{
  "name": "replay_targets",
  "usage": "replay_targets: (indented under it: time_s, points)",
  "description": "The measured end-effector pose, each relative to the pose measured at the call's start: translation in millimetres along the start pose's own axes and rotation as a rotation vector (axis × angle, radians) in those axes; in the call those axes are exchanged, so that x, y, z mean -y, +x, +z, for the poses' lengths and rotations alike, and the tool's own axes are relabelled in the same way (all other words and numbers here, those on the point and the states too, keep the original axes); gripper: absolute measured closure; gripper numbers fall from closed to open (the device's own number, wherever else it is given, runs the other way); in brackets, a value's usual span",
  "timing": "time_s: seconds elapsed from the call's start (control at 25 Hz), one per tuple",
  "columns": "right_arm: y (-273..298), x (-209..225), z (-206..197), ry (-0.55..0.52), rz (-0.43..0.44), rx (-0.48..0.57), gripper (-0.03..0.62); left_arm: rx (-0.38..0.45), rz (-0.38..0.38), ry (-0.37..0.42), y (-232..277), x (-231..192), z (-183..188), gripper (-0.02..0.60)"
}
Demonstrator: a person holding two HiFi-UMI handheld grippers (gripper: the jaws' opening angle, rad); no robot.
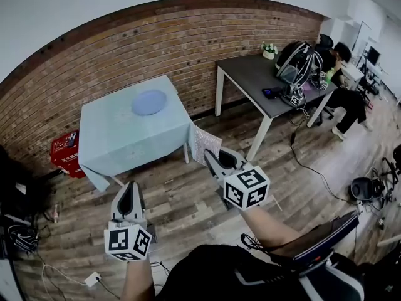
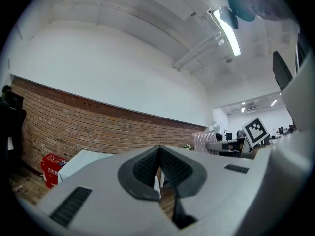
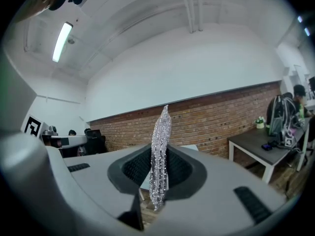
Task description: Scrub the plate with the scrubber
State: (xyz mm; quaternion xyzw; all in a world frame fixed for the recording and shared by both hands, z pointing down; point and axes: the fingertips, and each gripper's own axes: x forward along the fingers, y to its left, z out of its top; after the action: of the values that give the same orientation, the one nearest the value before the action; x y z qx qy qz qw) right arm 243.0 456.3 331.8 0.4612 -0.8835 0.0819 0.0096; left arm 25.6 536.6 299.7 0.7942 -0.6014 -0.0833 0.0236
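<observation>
A round blue plate (image 1: pixel 149 102) lies on a small table with a pale blue cloth (image 1: pixel 119 140), far ahead by the brick wall. My right gripper (image 1: pixel 213 156) is shut on a silvery mesh scrubber (image 1: pixel 204 143), held in the air well short of the table. In the right gripper view the scrubber (image 3: pixel 160 154) stands upright out of the closed jaws. My left gripper (image 1: pixel 131 186) hangs lower left over the wooden floor, shut and with nothing in it. The left gripper view shows its jaws (image 2: pixel 158 157) pressed together, with the table's cloth (image 2: pixel 82 159) beyond them.
A grey desk (image 1: pixel 254 79) with a backpack (image 1: pixel 297 61) stands right of the table, and a person (image 1: pixel 346 74) sits at its far end. A red box (image 1: pixel 65 150) sits left of the table. Cables (image 1: pixel 313 168) run over the floor; a chair (image 1: pixel 319 237) is beside me.
</observation>
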Motion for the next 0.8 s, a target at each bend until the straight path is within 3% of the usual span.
replay_targets:
  time_s: [0.32,0.56,0.8]
  points:
    - [24,-23,-18,0.023,-0.012,-0.021,0.520,-0.003,-0.059,-0.015,-4,-30,-7,0.572]
    - [55,-29,-22,-0.011,0.006,-0.040,0.520,-0.007,-0.048,-0.024,12,-56,-13,0.572]
    - [119,-13,-16,-0.011,0.036,-0.045,0.520,-0.011,0.011,-0.023,59,-93,-16,0.572]
